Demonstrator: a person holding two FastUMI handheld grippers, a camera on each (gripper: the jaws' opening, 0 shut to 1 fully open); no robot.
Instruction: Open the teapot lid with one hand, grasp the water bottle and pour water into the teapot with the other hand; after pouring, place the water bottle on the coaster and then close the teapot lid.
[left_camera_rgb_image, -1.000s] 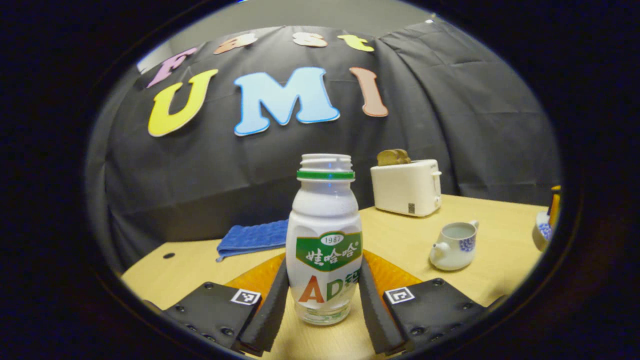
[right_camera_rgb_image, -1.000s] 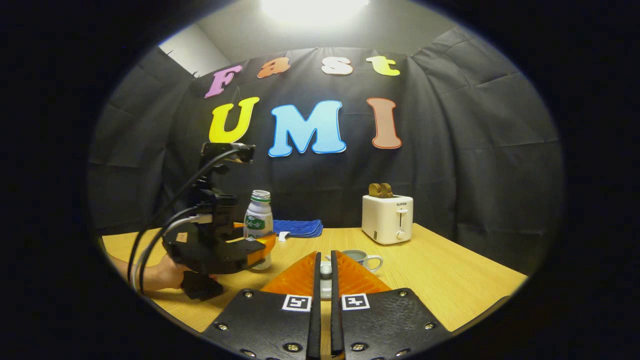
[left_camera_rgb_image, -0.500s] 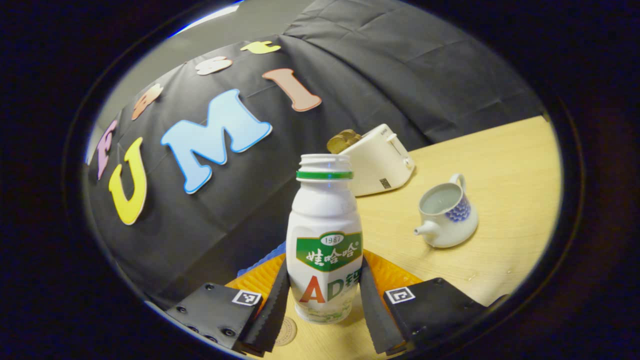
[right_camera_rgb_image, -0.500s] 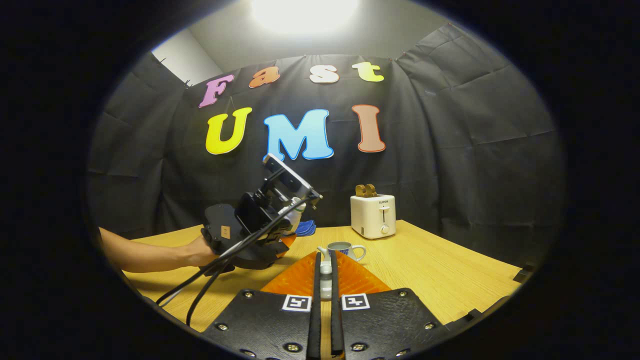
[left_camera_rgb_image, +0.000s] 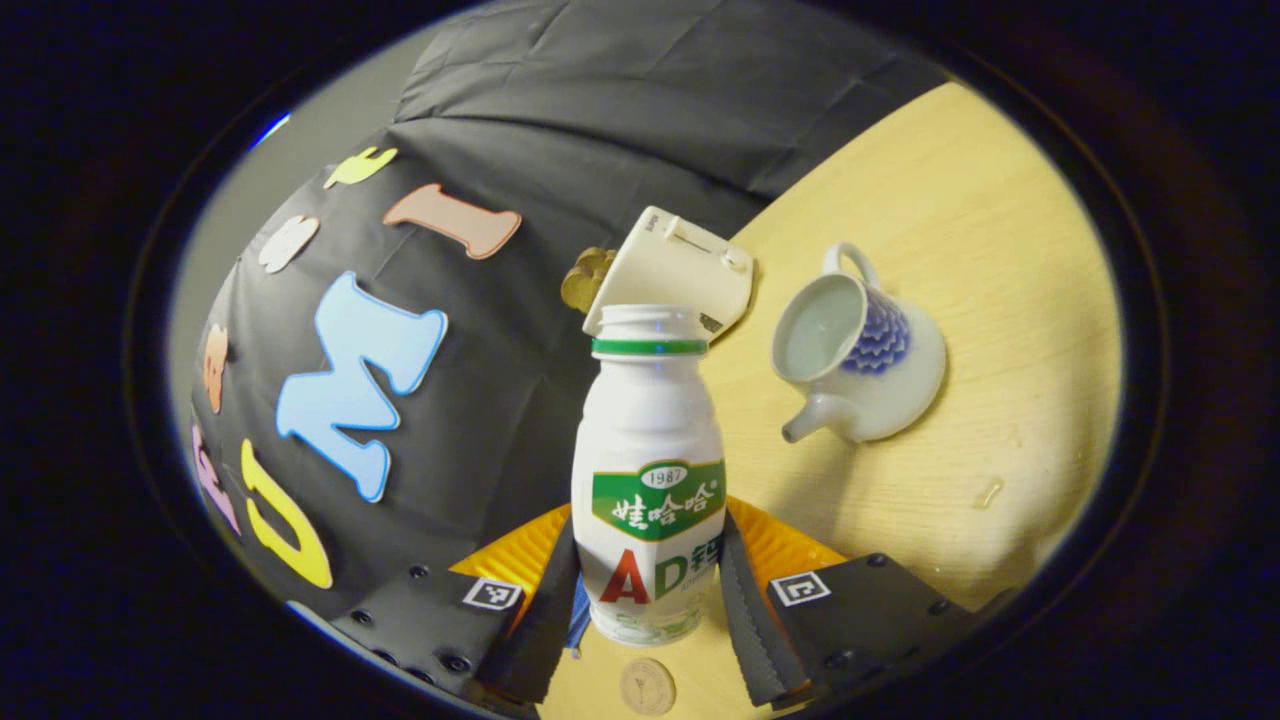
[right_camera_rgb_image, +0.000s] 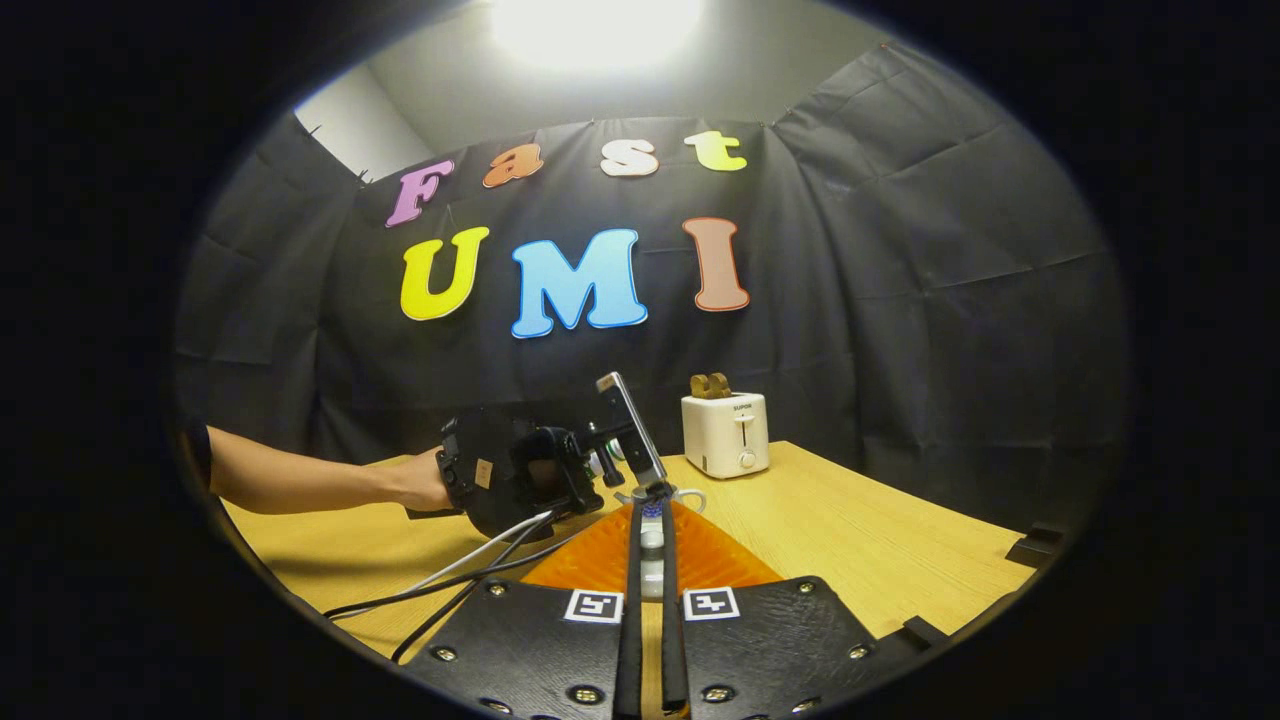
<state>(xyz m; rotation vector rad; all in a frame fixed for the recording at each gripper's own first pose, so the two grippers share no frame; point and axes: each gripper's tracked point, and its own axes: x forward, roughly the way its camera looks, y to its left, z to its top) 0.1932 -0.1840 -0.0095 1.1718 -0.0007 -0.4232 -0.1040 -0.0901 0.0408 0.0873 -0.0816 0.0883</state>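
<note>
A white water bottle (left_camera_rgb_image: 650, 470) with a green label and no cap is clamped between the fingers of my left gripper (left_camera_rgb_image: 650, 560), lifted off the table and tilted toward the teapot. The white teapot (left_camera_rgb_image: 880, 380) with a blue pattern stands lidless on the table to the right of the bottle's mouth, with liquid showing inside. A small round coaster (left_camera_rgb_image: 647, 686) lies below the bottle. My right gripper (right_camera_rgb_image: 652, 512) is shut on the small white lid (right_camera_rgb_image: 651, 545). In the right gripper view, a hand holds the left gripper (right_camera_rgb_image: 520, 472) just left of the teapot's handle (right_camera_rgb_image: 690, 496).
A white toaster (left_camera_rgb_image: 672, 268) (right_camera_rgb_image: 725, 435) holding bread stands at the back of the wooden table (left_camera_rgb_image: 1000, 250). Cables (right_camera_rgb_image: 470, 575) trail from the left gripper across the table. A sliver of blue cloth (left_camera_rgb_image: 577, 622) shows beside the bottle's base.
The left gripper has lifted the bottle off the table, carried it toward the teapot and rolled it over toward the pot. The right gripper has stayed shut on the lid.
</note>
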